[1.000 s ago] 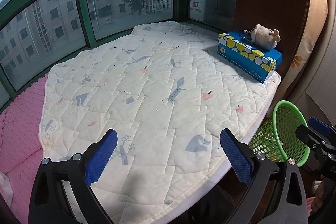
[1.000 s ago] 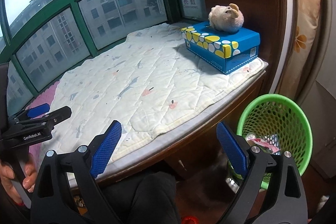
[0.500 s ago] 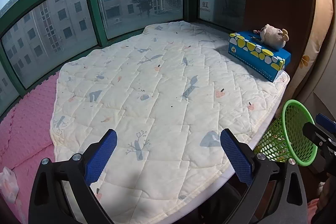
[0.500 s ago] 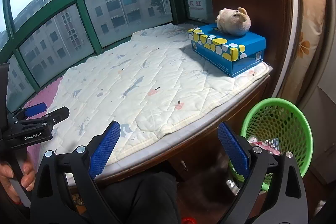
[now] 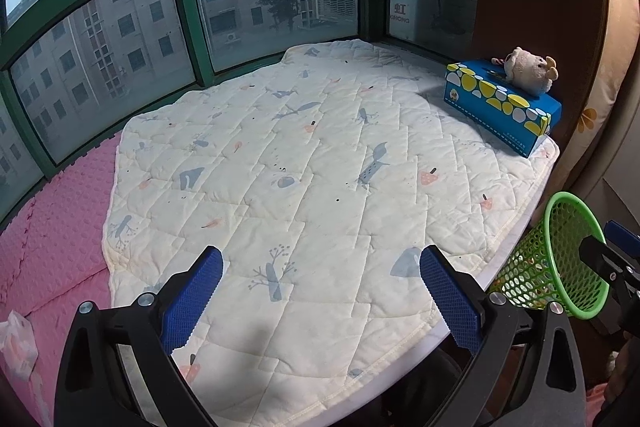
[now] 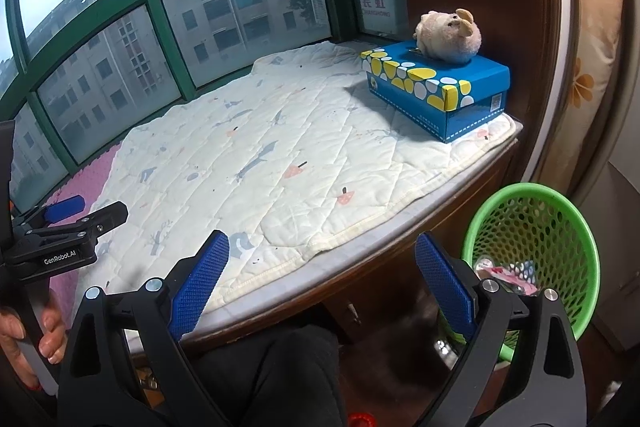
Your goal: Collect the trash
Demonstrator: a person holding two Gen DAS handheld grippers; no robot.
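My left gripper (image 5: 320, 291) hangs with its jaws spread wide and nothing between them, the blue pads (image 5: 194, 297) framing a patch of the cream quilted mat (image 5: 304, 163) printed with small grey and pink figures. From this left wrist view the mat covers most of the window seat, and a pink dotted foam mat (image 5: 52, 227) shows beyond its left edge. On that pink foam, at the far lower left, I see a crumpled whitish scrap (image 5: 18, 343), apart from everything else. Toward the back right a blue tissue box (image 5: 500, 107) with yellow and white spots sits on the quilt, and a small plush toy (image 5: 528, 69) rests on its top. Off the seat's right edge stands the green mesh basket (image 5: 560, 259), and just past it I catch the tip of my right gripper (image 5: 608, 255).

In the right wrist view, my right gripper (image 6: 320, 287) is likewise wide apart and empty, aimed at the seat's wooden front edge. The green mesh basket (image 6: 536, 247) is at lower right, below the seat, with pink and pale wrappers (image 6: 504, 273) lying inside it. The tissue box (image 6: 436, 91) and plush toy (image 6: 448, 37) sit near the right end of the quilt. At the left edge a hand (image 6: 28, 339) grips the handle of the left gripper (image 6: 70, 213).
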